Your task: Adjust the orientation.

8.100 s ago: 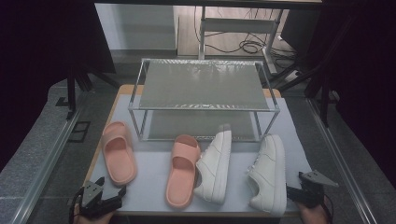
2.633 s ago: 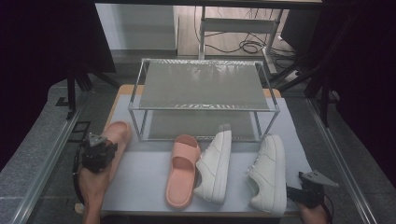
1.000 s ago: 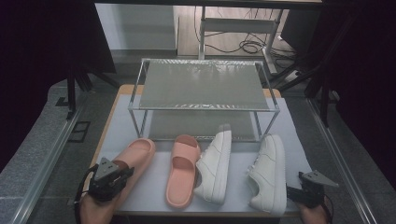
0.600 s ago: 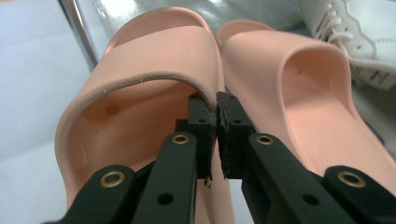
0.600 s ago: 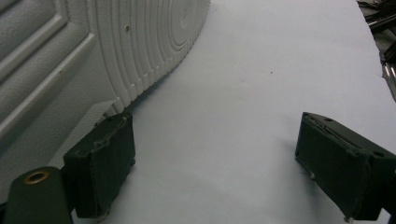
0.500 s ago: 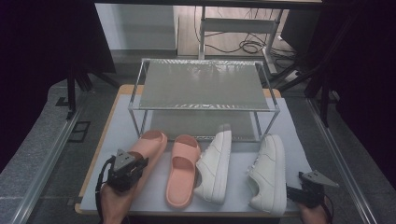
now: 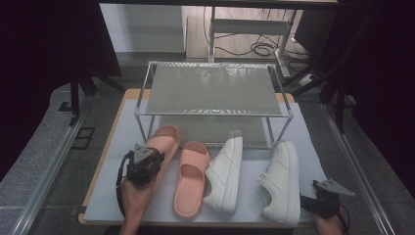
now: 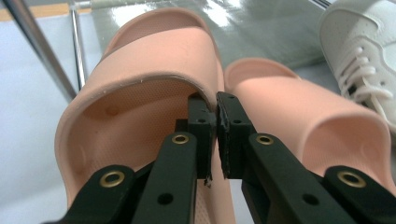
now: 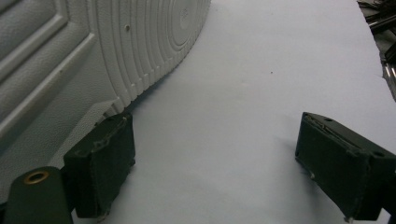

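— How is the left pink slide [image 7: 161, 144] held?

— Its strap edge is pinched by the left gripper [image 8: 212, 103], toe aimed at the far rack [image 7: 211, 88] (just beside its mate [image 7: 191, 178]).

— The right gripper [image 9: 215, 163]?

— Spread wide, nothing held, beside the white sneaker [image 9: 70, 60].

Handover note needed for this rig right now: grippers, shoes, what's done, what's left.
Left gripper: shut on the strap edge of the left pink slipper, held beside the other pink slipper at the front of the rack.
Right gripper: open, idle on the mat, next to the right white sneaker.
Done: the slippers are side by side.
Left, probably: release the slipper, then deal with the sneakers; the left white sneaker is untouched, and the rack shelves hold no shoes.
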The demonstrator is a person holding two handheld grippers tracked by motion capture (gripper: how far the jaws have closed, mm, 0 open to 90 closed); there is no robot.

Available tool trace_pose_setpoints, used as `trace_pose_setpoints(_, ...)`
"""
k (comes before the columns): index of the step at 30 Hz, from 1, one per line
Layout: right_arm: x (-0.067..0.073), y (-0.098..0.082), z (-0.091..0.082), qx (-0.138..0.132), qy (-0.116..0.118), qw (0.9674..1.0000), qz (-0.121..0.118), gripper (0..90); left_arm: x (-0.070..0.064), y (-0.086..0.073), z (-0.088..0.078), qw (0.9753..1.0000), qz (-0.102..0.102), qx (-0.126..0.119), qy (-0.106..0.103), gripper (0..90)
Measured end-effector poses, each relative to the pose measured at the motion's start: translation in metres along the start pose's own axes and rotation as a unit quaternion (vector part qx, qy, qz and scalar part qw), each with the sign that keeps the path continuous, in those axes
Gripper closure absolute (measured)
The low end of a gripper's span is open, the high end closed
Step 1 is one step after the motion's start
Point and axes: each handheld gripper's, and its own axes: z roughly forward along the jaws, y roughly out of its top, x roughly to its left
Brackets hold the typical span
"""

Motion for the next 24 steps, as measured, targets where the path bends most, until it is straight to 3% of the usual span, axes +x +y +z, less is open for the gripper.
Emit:
trace_pose_setpoints(12,0.000,0.000,0.000,0.000,0.000,1.0000,0.000,12.2,0.000,0.016,0.029,0.9999,-0.006,-0.006,0.013,84.9)
trace_pose_setpoints(24,0.000,0.000,0.000,0.000,0.000,1.0000,0.000,12.1,-0.002,0.030,0.058,0.9991,-0.016,-0.011,0.038,84.4)
